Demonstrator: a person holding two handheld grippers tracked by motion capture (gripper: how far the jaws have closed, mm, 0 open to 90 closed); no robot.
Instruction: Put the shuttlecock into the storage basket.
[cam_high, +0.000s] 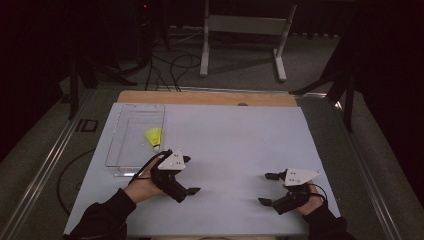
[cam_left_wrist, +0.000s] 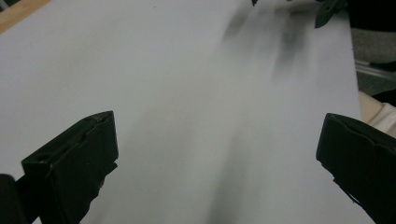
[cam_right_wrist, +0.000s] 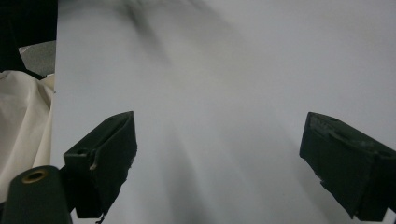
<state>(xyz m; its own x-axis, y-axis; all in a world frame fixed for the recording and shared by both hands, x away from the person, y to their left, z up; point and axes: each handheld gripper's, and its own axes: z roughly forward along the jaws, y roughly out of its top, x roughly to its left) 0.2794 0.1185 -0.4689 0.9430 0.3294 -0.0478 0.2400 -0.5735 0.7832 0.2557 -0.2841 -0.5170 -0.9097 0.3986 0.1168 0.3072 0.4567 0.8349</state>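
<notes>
Dark room is surrounding a pale table (cam_high: 230, 145); a clear tray (cam_high: 134, 135) is sitting toward 10 o'clock on it; left gripper (cam_high: 189, 176) is hovering just off the tray's near corner, toward 7 o'clock, jaws spread wide and gripping nothing; right gripper (cam_high: 267, 189) is sitting toward 4 o'clock, well apart from it, jaws also gaping and empty; a yellow shuttlecock (cam_high: 154, 136) is lying inside the tray against its right wall, near the left gripper, touching neither tool.
</notes>
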